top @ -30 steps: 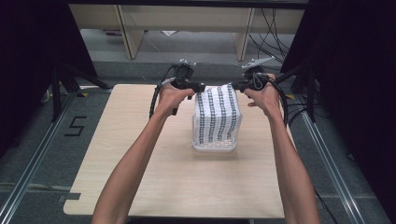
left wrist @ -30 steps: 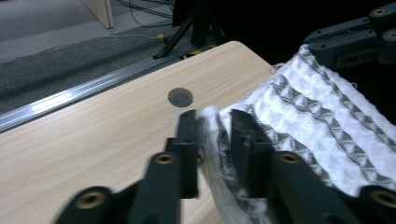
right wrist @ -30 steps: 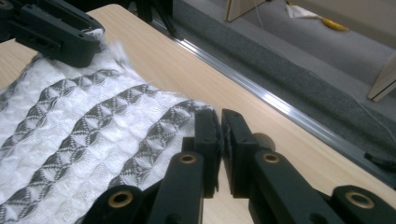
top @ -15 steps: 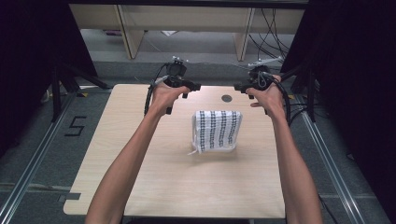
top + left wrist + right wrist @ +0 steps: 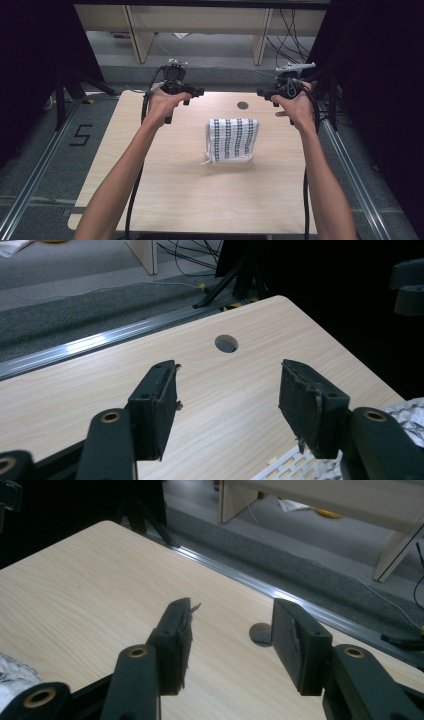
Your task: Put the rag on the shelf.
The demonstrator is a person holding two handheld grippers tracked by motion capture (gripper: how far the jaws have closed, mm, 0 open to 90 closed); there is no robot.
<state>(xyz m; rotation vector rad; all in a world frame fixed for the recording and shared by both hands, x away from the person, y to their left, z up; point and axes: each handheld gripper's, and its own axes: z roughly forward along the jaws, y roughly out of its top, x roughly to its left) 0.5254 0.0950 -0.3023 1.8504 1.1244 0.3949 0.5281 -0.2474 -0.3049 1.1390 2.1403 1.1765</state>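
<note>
Patterned cloth (image 5: 232,140) folded on table (image 5: 150,200), just released.
Left tool (image 5: 194,93) and right tool (image 5: 265,93) beyond cloth, jaws just opened, empty; next, re-grasp an edge.

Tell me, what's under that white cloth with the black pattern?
The white black-patterned cloth is draped over a white slotted basket, whose edge peeks out. Anything inside is covered. Beneath is the light wooden table.
</note>
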